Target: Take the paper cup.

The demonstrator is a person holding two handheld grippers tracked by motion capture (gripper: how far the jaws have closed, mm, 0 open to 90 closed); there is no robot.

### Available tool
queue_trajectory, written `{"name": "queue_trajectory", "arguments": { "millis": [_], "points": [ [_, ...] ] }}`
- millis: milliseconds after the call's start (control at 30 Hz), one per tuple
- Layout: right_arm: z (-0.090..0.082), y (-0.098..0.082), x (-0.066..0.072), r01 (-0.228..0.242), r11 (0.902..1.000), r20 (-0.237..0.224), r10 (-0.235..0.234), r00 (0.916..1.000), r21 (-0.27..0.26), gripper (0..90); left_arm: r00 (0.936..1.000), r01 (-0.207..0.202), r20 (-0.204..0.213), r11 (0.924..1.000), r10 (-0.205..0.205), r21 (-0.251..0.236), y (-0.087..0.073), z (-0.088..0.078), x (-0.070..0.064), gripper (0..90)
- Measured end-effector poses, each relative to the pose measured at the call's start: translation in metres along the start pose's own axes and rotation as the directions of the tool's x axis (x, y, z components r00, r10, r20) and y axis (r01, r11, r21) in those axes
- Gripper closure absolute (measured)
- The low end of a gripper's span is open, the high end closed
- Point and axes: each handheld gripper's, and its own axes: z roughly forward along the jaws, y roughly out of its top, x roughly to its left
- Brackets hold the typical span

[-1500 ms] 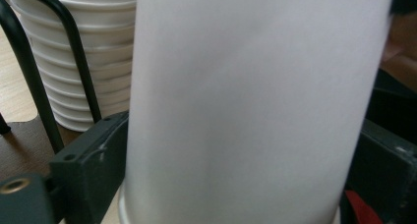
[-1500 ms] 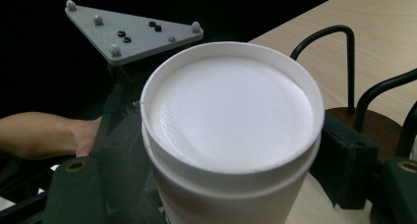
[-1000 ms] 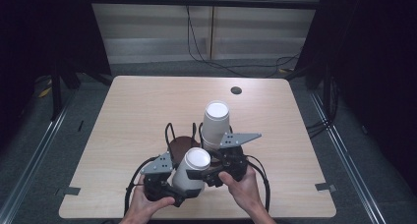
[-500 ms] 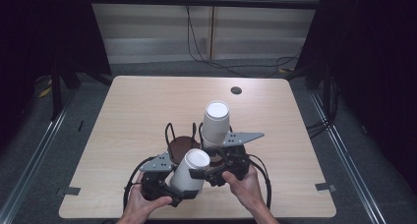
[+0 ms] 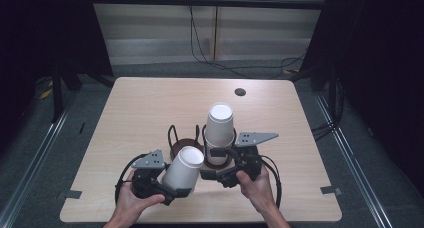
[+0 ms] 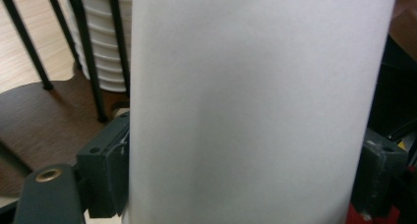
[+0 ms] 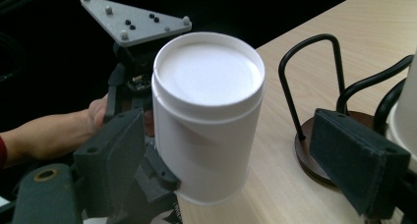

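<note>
Cup (image 5: 183,167) is sitting clamped in the left tongs (image 5: 167,188), tilted with its closed base up and toward the holders, hanging just above the near part of the bench (image 5: 130,108). In the left gripper view its white wall (image 6: 255,106) is filling the space between the two jaws, which are pressing on it from either side. The right tongs (image 5: 215,173) are standing wide, holding nothing, with the cup's base (image 7: 209,71) lying between their jaws but not touching either, as the right gripper view is showing.

Just beyond, two dark wire holders are standing side by side: the left holder (image 5: 184,140) is looking empty, while the right holder (image 5: 220,155) is carrying a stack of cups (image 5: 220,123).

The step in hand is probably a handover or a placement into the empty holder. To do it well, the person should be keeping the squeeze light, since thin paper walls are likely buckling easily. If passing across, the right tongs should be closing fully before the left ones are letting go. For placement, the cup should be lining up upright over the wire loops before lowering.
</note>
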Motion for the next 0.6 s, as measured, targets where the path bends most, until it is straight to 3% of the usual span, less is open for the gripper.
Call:
{"name": "queue_trajectory", "arguments": {
  "millis": [33,67,367,600],
  "points": [
    [0.0000,0.0000,0.0000,0.000,1.0000,0.000,0.000,1.0000,0.000,14.1,1.0000,0.000,0.000,1.0000,0.000,0.000,0.0000,0.0000,0.0000,15.6],
    [0.0009,0.0005,0.0006,0.003,0.9999,-0.012,-0.002,0.9999,0.016,14.2,0.9999,0.004,0.009,0.9991,-0.004,0.042,0.0018,-0.0026,0.0030,15.6],
    [0.0028,-0.0007,0.0012,0.020,0.9976,-0.042,-0.017,0.9990,0.066,14.3,0.9993,-0.014,-0.033,0.9928,0.018,0.119,0.0025,-0.0055,0.0040,15.8],
    [0.0051,-0.0003,0.0018,0.028,0.9895,-0.018,-0.026,0.9995,0.142,14.4,0.9968,-0.059,-0.042,0.9814,0.068,0.183,0.0085,-0.0042,-0.0001,15.9]
  ]
}}
